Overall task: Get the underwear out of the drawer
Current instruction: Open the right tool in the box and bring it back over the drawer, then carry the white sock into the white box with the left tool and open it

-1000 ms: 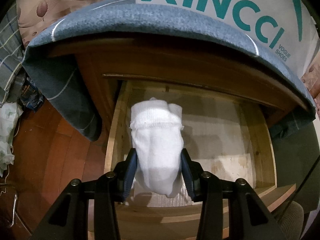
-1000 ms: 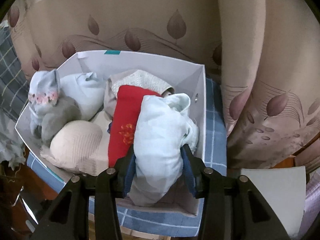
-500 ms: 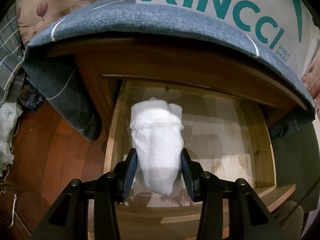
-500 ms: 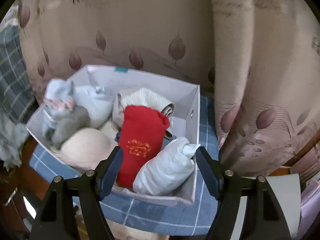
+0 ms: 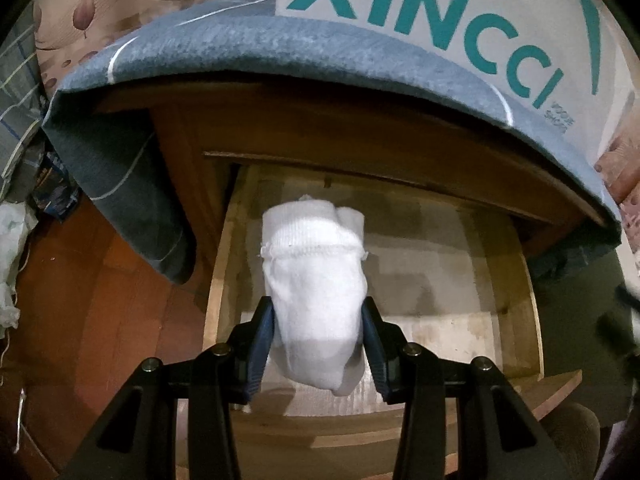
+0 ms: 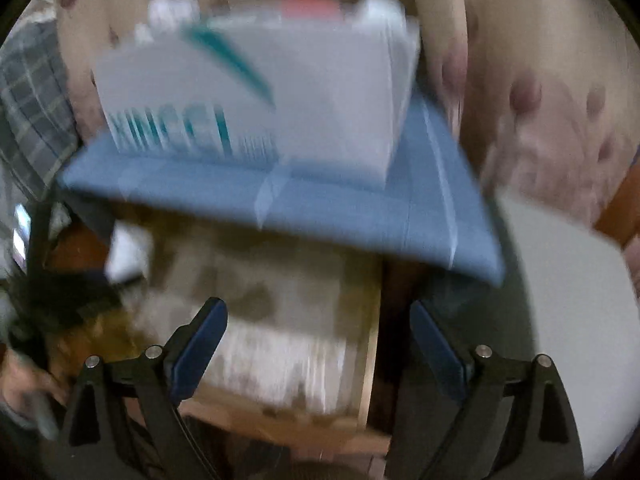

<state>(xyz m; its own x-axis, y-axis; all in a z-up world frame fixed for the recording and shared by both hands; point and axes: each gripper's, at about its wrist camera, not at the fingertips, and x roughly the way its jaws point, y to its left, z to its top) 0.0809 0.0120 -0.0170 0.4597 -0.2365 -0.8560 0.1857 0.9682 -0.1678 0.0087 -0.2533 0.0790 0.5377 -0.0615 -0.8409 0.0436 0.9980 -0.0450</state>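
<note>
Underwear [image 5: 316, 296], a white bundle, sits clamped in the left gripper [image 5: 318, 340] above the seemingly emptied drawer [image 5: 516, 300]; right gripper [image 6: 318, 344] opening, holding nothing, box [image 6: 256, 92] at upper frame.

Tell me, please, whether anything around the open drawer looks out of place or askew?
The blue cloth under the white box hangs unevenly, drooping down the cabinet's left side. The drawer bottom looks stained and patchy. Nothing is spilled.
</note>
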